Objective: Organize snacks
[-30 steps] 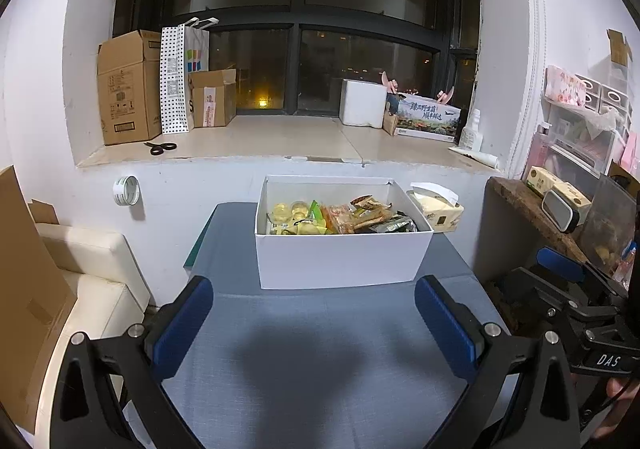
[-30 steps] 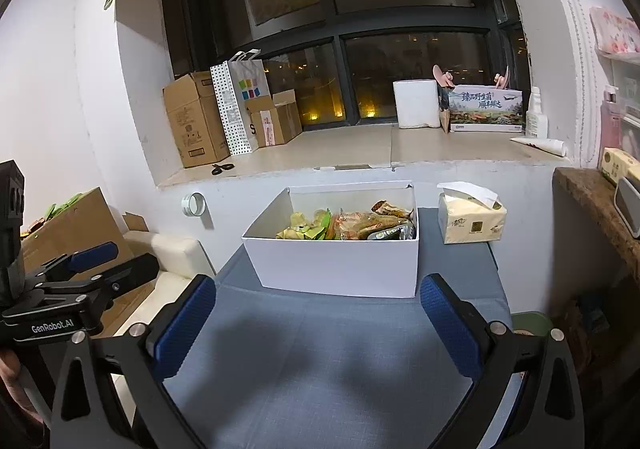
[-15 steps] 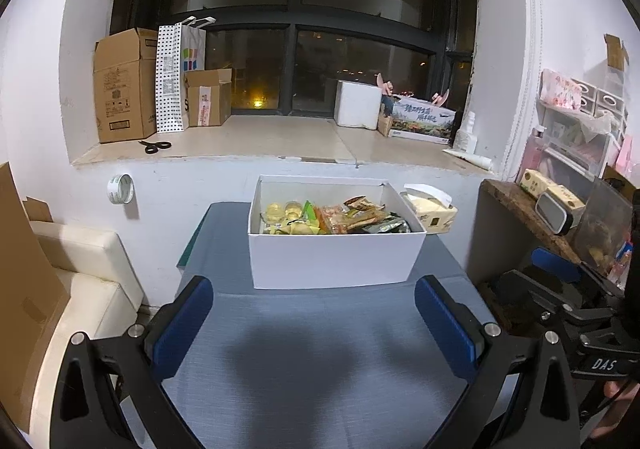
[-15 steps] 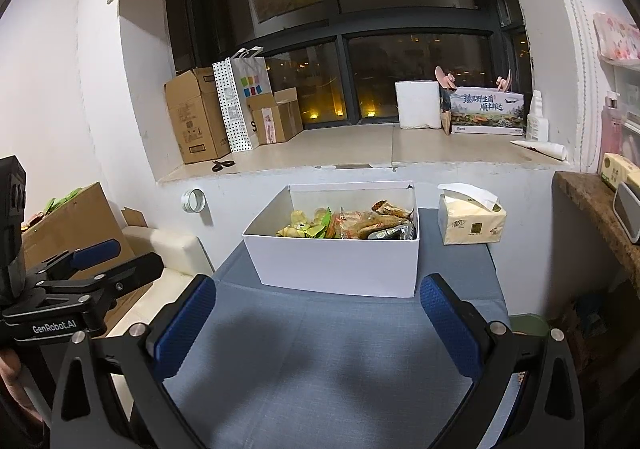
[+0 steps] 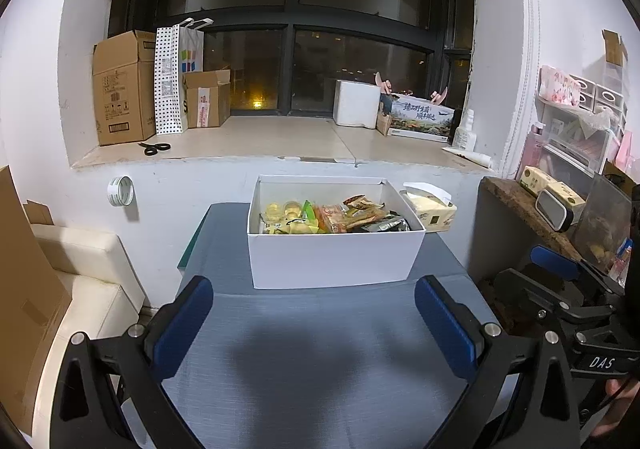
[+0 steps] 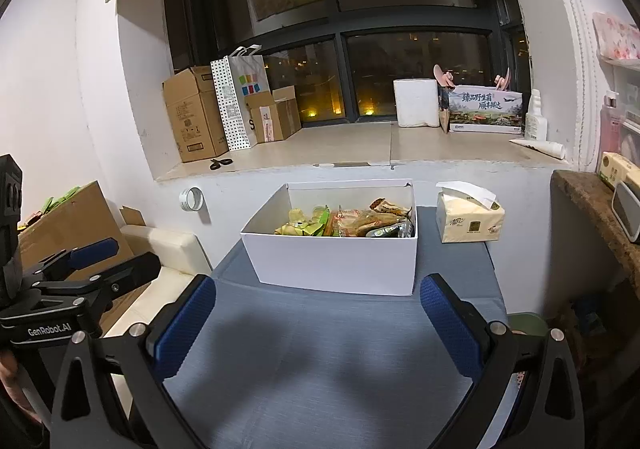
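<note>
Blue-padded fingers point(image 5: 188, 325) of both grippers wide apart, empty.

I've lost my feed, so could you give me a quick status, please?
Left gripper open, empty. Right gripper open, empty. Snacks in white box. Path clear.

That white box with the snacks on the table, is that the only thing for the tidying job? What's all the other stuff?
For the job:
white box
snack packets inside it
left gripper and right gripper, both open and empty

Just lying about:
tissue pack beside the box
scissors, cardboard boxes and paper bag on the windowsill
tape roll on the wall
</note>
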{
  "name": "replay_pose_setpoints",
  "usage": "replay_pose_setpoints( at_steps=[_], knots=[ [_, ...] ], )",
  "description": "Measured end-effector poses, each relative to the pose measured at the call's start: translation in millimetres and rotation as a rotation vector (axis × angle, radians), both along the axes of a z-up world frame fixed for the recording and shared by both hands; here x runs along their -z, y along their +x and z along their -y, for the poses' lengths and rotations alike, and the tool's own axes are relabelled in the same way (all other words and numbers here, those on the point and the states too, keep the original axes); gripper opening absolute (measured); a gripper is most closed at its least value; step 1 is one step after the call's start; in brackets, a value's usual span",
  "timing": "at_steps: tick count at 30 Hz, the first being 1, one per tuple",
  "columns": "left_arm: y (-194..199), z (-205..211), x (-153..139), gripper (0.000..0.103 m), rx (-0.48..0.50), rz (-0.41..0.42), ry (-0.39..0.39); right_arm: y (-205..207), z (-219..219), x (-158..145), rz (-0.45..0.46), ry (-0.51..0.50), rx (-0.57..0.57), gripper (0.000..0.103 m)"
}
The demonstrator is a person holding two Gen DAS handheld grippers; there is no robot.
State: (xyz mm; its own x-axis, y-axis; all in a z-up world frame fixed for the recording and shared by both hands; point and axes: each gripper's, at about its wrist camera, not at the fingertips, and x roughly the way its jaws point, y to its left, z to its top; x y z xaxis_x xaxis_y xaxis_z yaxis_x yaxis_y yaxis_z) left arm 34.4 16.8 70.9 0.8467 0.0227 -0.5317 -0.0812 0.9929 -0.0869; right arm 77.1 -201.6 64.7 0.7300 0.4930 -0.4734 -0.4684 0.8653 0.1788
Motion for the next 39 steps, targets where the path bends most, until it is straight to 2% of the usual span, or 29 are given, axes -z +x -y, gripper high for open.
replay_pose_setpoints(
  at_steps=[39],
  knots=[
    [0.8,3.6,2.8,0.103,0.009,-0.015,0.012,-2.4,1.2,0.3,-0.002,0.000,0.000,0.103]
  ],
)
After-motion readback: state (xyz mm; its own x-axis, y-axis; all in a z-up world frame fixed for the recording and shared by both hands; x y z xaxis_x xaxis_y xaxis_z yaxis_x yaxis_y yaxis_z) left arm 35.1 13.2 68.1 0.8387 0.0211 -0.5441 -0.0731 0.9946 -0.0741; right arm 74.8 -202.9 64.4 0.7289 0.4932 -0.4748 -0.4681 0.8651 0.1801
